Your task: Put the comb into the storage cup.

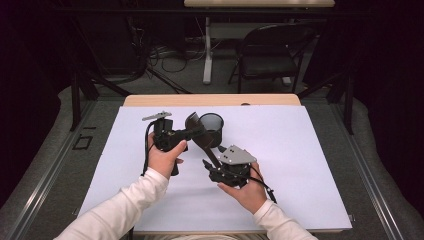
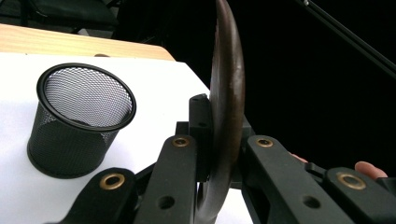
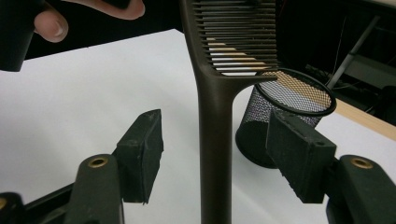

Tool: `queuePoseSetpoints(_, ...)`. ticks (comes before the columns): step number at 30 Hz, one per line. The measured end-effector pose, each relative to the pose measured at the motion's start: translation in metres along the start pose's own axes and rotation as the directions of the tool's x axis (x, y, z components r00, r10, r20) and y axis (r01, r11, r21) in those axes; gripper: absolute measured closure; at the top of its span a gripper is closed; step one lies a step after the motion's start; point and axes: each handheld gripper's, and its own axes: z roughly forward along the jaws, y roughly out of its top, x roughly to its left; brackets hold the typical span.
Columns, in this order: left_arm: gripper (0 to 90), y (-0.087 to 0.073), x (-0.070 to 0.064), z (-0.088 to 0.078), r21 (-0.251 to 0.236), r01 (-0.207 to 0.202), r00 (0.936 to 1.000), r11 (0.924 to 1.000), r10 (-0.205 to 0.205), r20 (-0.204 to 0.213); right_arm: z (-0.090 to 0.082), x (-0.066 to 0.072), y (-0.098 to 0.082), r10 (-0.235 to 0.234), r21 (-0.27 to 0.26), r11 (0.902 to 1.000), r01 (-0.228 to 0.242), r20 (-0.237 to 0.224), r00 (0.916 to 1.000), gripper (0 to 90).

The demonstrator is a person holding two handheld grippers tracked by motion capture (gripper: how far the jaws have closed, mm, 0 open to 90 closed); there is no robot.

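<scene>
A dark brown comb [image 1: 201, 137] is held up over the white sheet, and my left gripper [image 1: 191, 133] is shut on its toothed end. In the left gripper view the comb [image 2: 227, 93] stands edge-on, pinched between the two jaws of that gripper [image 2: 220, 144]. My right gripper [image 1: 208, 165] is open around the comb's handle [image 3: 215, 140], whose two pads [image 3: 142, 149] stand clear of it on both sides. A black mesh cup [image 1: 213, 128] stands upright on the sheet just behind the comb, with nothing visible inside it [image 2: 79, 121].
A white sheet [image 1: 300, 165] covers most of the wooden table [image 1: 210, 100]. Beyond the far edge stand a black folding chair [image 1: 272, 50], a table leg and loose cables on the floor. The person's left thumb [image 3: 49, 25] shows in the right gripper view.
</scene>
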Motion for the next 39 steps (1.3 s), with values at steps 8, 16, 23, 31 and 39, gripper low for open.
queuePoseSetpoints(8, 86.1, 0.002, 0.001, -0.002, -0.007, 0.001, 1.0000, 1.0000, -0.001, -0.007, -0.002, -0.006, 0.003, 0.031, -0.012, 0.9994, -0.032, -0.023, 0.9992, 35.0)
queuePoseSetpoints(16, 86.1, 0.005, 0.001, -0.004, -0.010, -0.004, 0.9999, 0.9999, 0.004, -0.016, -0.001, -0.010, 0.004, 0.071, 0.018, 0.9974, -0.070, -0.047, 0.9964, 35.7)
queuePoseSetpoints(23, 86.1, 0.008, 0.000, -0.006, -0.012, -0.016, 0.9997, 0.9998, 0.016, -0.019, -0.002, -0.010, 0.004, 0.063, 0.020, 0.9979, -0.062, -0.047, 0.9969, 34.9)
queuePoseSetpoints(31, 86.0, 0.012, -0.001, -0.008, -0.015, -0.022, 0.9994, 0.9997, 0.021, -0.027, -0.003, -0.013, 0.005, 0.078, 0.012, 0.9970, -0.077, -0.054, 0.9955, 30.4)
queuePoseSetpoints(39, 86.1, 0.016, -0.002, -0.009, -0.018, -0.029, 0.9989, 0.9994, 0.028, -0.037, -0.004, -0.013, 0.006, 0.087, 0.006, 0.9962, -0.087, -0.051, 0.9949, 21.1)
